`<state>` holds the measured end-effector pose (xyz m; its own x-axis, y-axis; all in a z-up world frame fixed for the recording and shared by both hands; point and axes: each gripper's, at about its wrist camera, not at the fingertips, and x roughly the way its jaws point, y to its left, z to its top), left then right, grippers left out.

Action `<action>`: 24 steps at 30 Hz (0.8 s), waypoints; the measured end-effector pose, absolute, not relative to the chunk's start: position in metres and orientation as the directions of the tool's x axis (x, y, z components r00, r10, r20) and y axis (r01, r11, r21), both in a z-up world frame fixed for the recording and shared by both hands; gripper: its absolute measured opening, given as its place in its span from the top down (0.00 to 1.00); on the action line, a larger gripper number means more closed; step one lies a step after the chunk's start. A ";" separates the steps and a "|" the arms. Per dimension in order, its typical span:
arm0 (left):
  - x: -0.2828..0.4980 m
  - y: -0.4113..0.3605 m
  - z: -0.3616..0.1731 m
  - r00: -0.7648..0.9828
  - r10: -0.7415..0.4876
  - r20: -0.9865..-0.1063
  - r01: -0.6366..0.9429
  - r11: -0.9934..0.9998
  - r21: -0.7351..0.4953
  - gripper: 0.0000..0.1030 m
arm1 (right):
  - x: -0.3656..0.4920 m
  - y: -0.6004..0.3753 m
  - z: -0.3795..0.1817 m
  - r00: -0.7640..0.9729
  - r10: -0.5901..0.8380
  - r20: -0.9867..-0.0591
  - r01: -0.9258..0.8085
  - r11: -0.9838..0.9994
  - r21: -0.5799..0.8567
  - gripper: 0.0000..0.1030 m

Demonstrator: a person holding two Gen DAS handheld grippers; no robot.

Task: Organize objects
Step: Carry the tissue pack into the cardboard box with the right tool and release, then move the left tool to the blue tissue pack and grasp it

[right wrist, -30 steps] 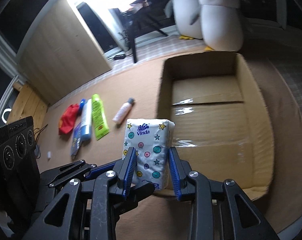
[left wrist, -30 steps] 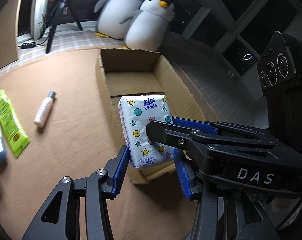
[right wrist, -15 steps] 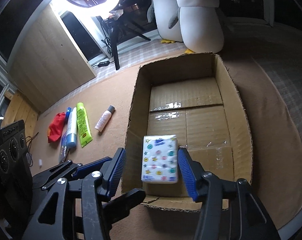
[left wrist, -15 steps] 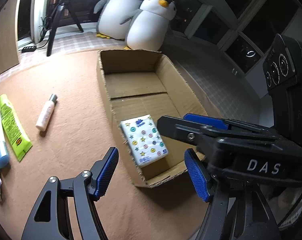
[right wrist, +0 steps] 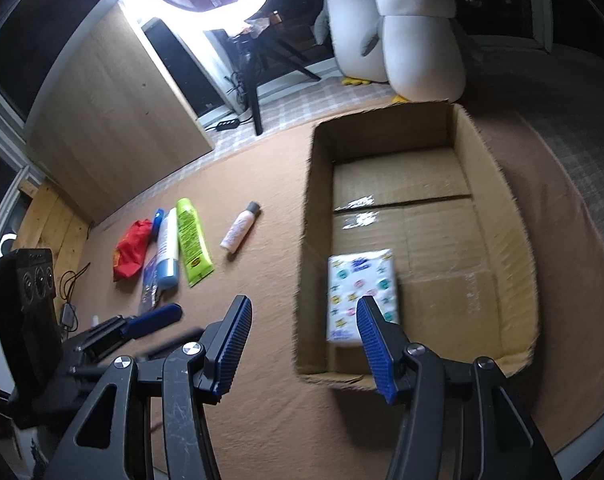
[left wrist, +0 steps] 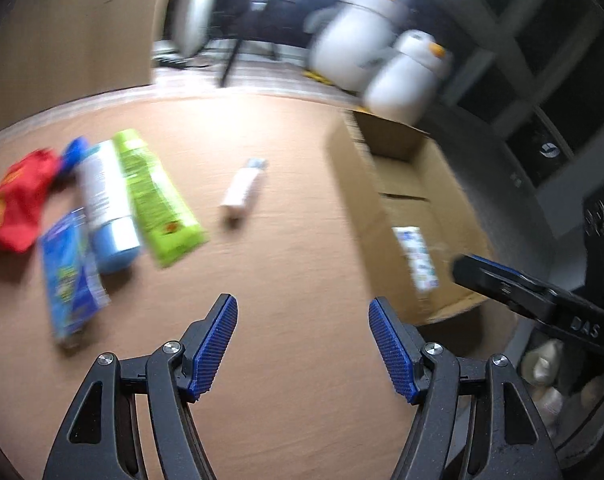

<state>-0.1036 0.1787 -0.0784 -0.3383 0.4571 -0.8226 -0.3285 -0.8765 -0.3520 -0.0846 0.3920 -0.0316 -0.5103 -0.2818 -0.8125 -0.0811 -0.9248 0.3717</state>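
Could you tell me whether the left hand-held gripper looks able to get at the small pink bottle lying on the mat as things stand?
Probably yes. The left hand-held gripper is open and empty, and the small pink bottle lies alone on bare mat ahead of it, apart from the green tube and the cardboard box.

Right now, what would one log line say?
tissue pack: in cardboard box | left hand-held gripper: open, empty | right hand-held gripper: open, empty

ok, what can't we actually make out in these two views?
- Left wrist view: motion blur smears everything; print on the green tube, the blue packet and the small bottle is unreadable.
- Tissue pack there: mostly hidden by the cardboard box near wall.
- Right wrist view: the right tool finger covers the pack's lower corner.
- Blue packet: small, overlapped by the white tube.
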 end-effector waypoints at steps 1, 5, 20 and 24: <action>-0.105 0.168 -0.081 -0.342 0.446 -0.827 -0.307 -0.885 -0.350 0.30 | -0.084 0.388 -0.032 -0.508 -0.287 -0.812 -0.076 -0.924 0.374 0.51; -0.112 0.123 -0.091 -0.360 0.383 -0.851 -0.222 -0.921 -0.321 0.30 | -0.081 0.368 -0.034 -0.497 -0.298 -0.815 -0.055 -0.926 0.372 0.51; -0.172 0.037 -0.130 -0.251 0.306 -0.918 0.007 -0.948 -0.318 0.20 | -0.070 0.331 -0.051 -0.456 -0.329 -0.827 -0.063 -0.915 0.399 0.51; -0.185 0.040 -0.135 -0.223 0.275 -0.935 0.009 -0.959 -0.284 0.20 | -0.065 0.337 -0.051 -0.460 -0.317 -0.829 -0.086 -0.914 0.397 0.51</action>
<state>-0.1855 0.0403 -0.1348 -0.2229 0.2745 -0.9354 0.0089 -0.9589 -0.2836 -0.0652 0.3373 -0.0514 -0.4602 -0.3169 -0.8293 -0.0859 -0.9138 0.3969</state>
